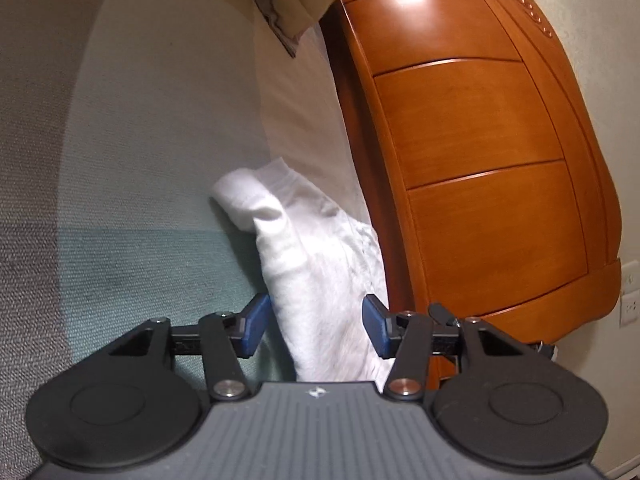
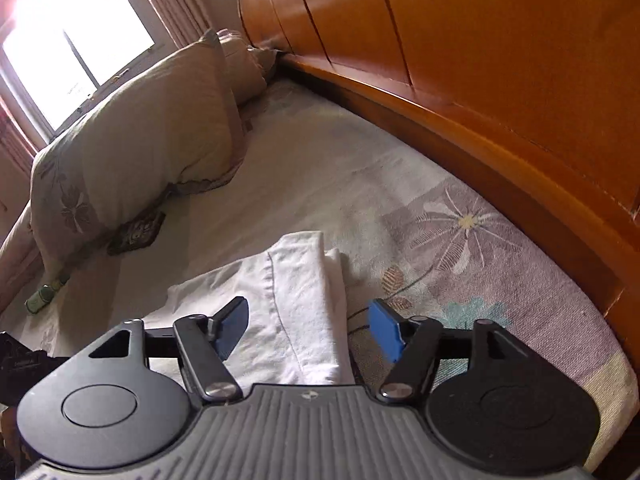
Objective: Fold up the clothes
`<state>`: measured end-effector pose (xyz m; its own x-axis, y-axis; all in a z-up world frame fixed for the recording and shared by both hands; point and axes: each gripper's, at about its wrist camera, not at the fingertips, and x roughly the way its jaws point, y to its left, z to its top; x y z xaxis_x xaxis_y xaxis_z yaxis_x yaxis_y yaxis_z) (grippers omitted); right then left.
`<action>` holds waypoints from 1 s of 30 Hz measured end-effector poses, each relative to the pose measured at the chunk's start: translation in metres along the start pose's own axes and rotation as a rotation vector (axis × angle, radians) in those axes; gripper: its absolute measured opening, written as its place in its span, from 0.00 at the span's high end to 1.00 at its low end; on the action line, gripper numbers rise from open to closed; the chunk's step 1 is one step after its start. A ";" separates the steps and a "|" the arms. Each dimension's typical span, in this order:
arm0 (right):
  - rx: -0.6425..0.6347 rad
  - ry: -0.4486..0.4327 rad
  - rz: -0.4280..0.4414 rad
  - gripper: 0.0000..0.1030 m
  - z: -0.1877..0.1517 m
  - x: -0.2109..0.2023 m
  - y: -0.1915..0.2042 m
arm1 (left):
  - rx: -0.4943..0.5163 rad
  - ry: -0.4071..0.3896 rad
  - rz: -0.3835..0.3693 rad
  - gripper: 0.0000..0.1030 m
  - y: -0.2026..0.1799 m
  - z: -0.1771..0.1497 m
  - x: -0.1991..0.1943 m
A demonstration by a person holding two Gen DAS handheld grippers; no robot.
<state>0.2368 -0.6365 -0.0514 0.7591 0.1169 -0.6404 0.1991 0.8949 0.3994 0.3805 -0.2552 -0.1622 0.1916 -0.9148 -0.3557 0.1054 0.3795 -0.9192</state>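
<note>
Showing only rightward: pillow (image 2: 132, 152), window (image 2: 76, 40), beyond white garment (image 2: 296, 304).

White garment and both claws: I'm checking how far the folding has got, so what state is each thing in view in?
White garment: partly folded, lying on the bed, held by neither claw.
Left claw: open, garment between its pads, not pinched.
Right claw: open, over the garment's edge.
Pillow: lying on the bed by the headboard.
</note>
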 end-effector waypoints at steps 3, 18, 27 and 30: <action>-0.076 -0.004 0.063 0.13 -0.006 -0.005 0.026 | -0.029 0.030 0.017 0.49 0.002 0.005 0.015; -0.298 0.074 -0.055 0.00 -0.089 0.035 0.055 | 0.424 -0.154 0.158 0.45 -0.092 0.022 0.006; -0.420 0.061 -0.128 0.00 -0.104 0.032 0.069 | 0.565 0.032 0.244 0.42 -0.085 -0.016 0.046; -0.439 0.062 -0.112 0.00 -0.099 0.027 0.081 | 0.664 -0.023 0.313 0.38 -0.105 -0.023 0.019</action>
<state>0.2121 -0.5177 -0.1016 0.7068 0.0221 -0.7070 -0.0135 0.9998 0.0178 0.3511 -0.3154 -0.0764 0.3297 -0.7493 -0.5743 0.6100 0.6334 -0.4762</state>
